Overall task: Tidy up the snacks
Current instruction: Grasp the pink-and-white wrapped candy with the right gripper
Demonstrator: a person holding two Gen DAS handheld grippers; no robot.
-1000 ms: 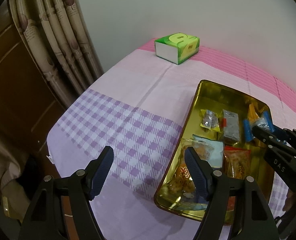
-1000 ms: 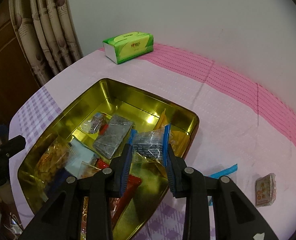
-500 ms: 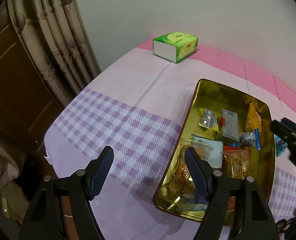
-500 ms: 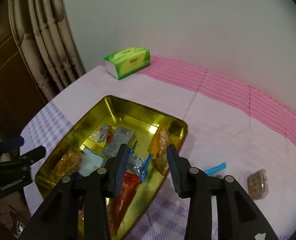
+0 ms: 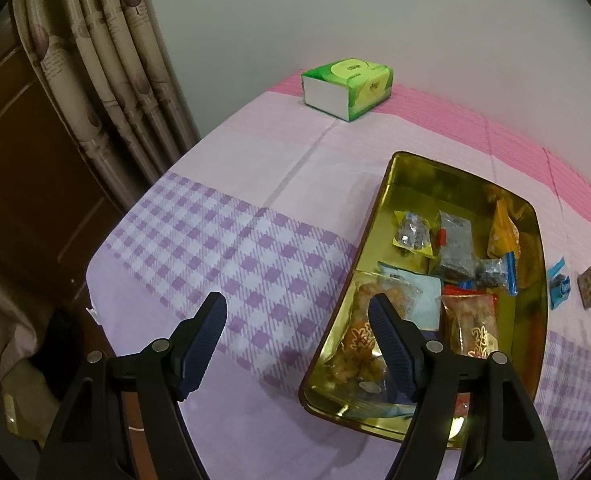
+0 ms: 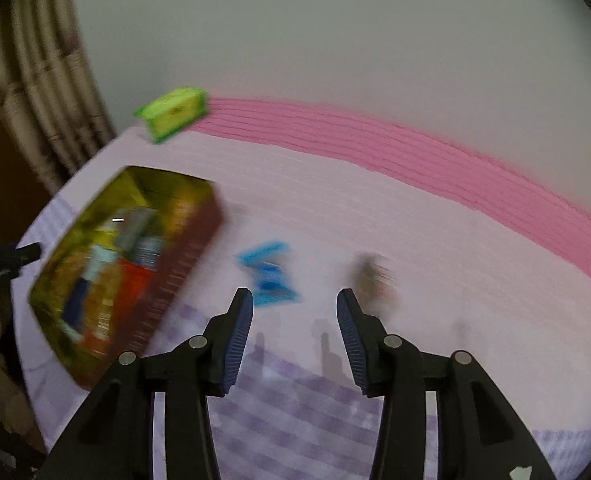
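A gold tin (image 5: 381,216) on the bed holds several snack packets, among them a clear packet with blue edges (image 5: 495,272) and a red-orange one (image 5: 471,320). My left gripper (image 5: 295,304) hangs open and empty over the checked cloth, just left of the tin. In the blurred right wrist view, my right gripper (image 6: 294,294) is to the right of the tin (image 6: 187,264), its jaws opening with nothing between them. A blue packet (image 6: 269,272) and a small brownish packet (image 6: 371,276) lie on the cloth just beyond its fingertips.
A green tissue box (image 5: 347,88) stands at the far edge by the wall. Curtains (image 5: 107,80) and a dark wooden door are on the left, past the bed's edge. Pink and purple-checked cloth (image 5: 215,240) covers the surface.
My right gripper let go of the clear blue-edged packet inside the tin, drew out to the right over the loose packets, and its jaws widened. The left gripper stayed put.
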